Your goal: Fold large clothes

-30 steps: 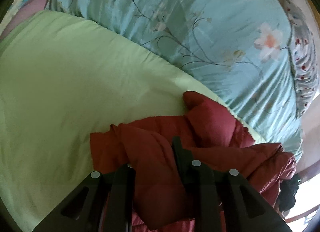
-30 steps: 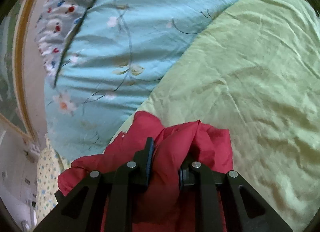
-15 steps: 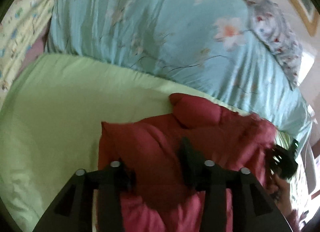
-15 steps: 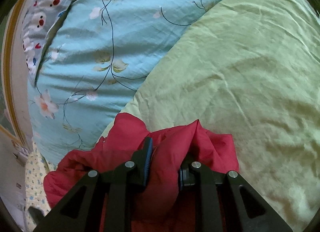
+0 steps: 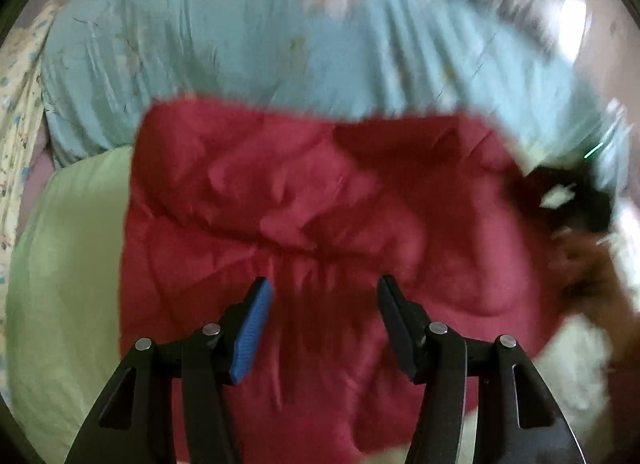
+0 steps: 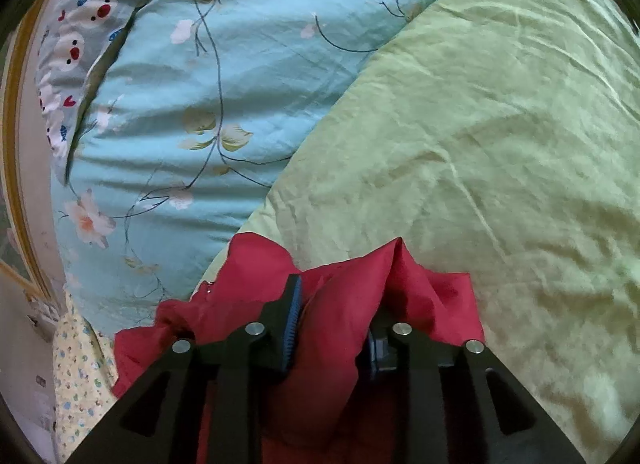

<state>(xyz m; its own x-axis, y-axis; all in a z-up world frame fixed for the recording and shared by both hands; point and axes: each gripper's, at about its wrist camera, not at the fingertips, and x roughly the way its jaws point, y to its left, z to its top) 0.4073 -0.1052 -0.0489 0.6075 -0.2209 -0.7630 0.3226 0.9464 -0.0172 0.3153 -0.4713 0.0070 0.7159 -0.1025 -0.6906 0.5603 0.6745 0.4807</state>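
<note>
Red jacket (image 6: pixel 340 304) bunched between opening right hand-held gripper (image 6: pixel 334 320), seemingly gripped.

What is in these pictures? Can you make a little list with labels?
place: a bed with a green quilt and a blue flowery quilt
garment: red jacket, lying puffy on the green quilt
left gripper: jaws opening, apart over the jacket, gripping nothing
right gripper: jaws opening, a bunch of red jacket between them
pillow: patterned, beside the blue quilt
picture quality: the left view is blurred
</note>
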